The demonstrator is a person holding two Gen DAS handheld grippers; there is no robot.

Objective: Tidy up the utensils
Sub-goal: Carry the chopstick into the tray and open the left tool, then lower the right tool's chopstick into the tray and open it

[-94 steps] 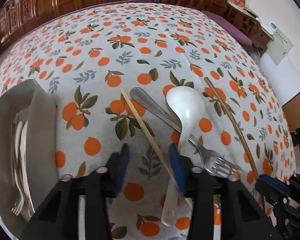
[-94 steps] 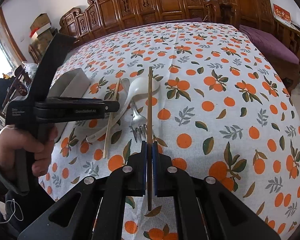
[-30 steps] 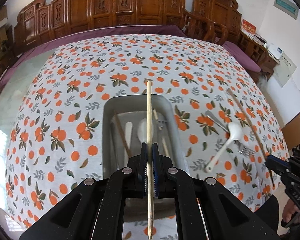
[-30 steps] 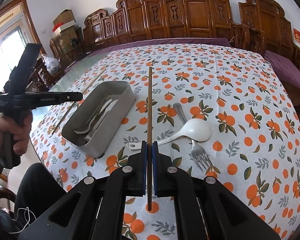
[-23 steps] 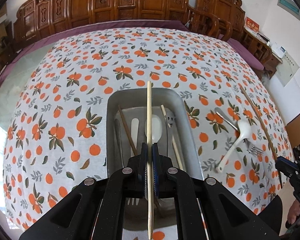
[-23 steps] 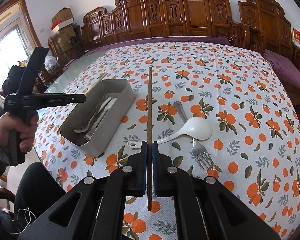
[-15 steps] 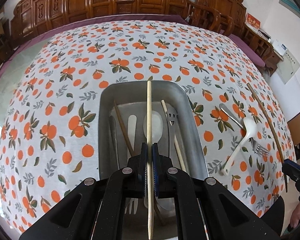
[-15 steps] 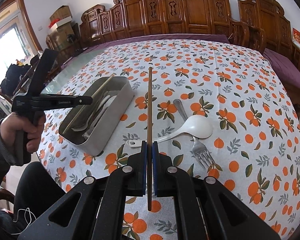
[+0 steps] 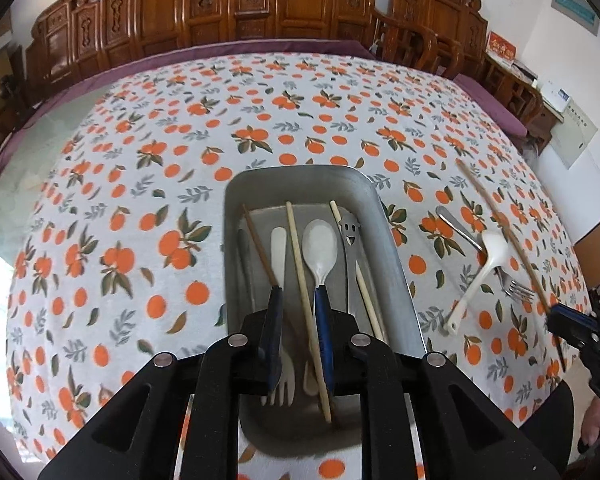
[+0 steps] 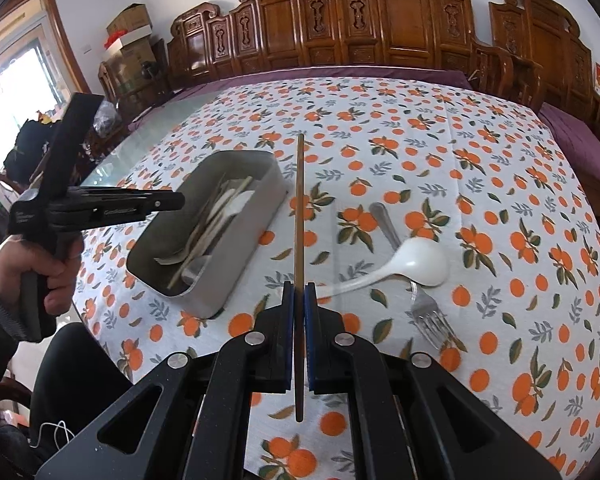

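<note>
A grey metal tray [image 9: 396, 264] [image 10: 256, 232] holds several utensils. My left gripper [image 9: 298, 300] hovers open over the tray; a light wooden chopstick [image 9: 304, 292] lies loose in the tray between its jaws. My right gripper [image 10: 299, 292] is shut on a dark brown chopstick [image 10: 299, 216] and holds it above the table, right of the tray; the stick also shows in the left wrist view [image 9: 500, 228]. A white spoon [image 10: 412, 264] [image 9: 484, 264] and a metal fork [image 10: 416, 292] [image 9: 512, 284] lie on the tablecloth.
In the tray lie a white spoon [image 9: 320, 248], a dark chopstick [image 9: 260, 248], a second light chopstick [image 9: 356, 272], a smiley-handled metal utensil [image 9: 350, 236] and a white fork [image 9: 278, 392]. Carved wooden chairs [image 10: 380, 32] line the far side.
My left gripper has opened and let the light chopstick drop into the tray. My right gripper still holds the dark chopstick, nearly unmoved.
</note>
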